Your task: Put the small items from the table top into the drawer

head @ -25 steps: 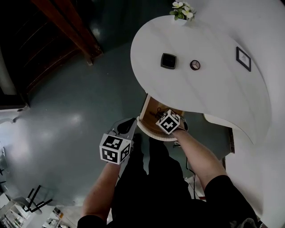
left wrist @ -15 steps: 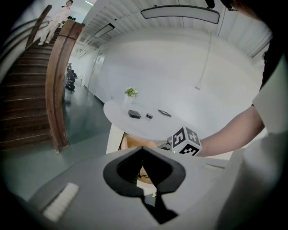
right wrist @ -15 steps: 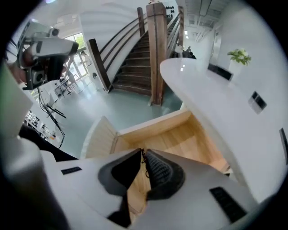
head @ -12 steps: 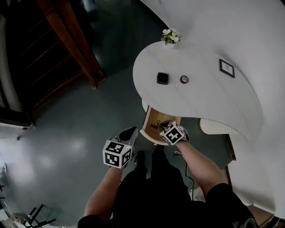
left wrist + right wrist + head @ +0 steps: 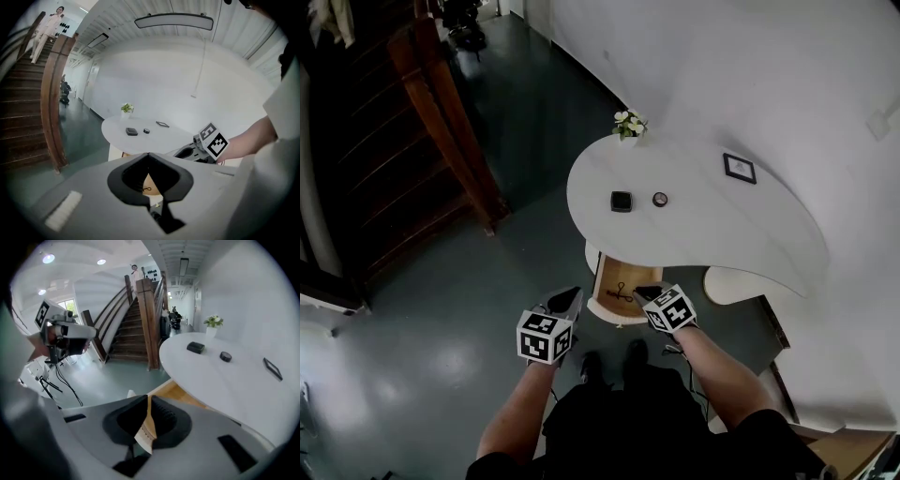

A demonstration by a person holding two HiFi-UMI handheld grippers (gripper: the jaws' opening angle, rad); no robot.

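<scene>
While both grippers sit at drawer (image 5: 625,272) front: left gripper (image 5: 148,154) jaws together, nothing between, just left of drawer, over floor. Right gripper (image 5: 149,397) jaws together too, empty, tip over drawer's front right corner. Drawer open under table (image 5: 722,230), small dark looped item (image 5: 622,292) inside. On table top: black square (image 5: 622,201), round item (image 5: 660,199) near it, frame (image 5: 739,168), flowers (image 5: 627,123) at far edge.

No legible text, label, brand, number or sign anywhere.
</scene>
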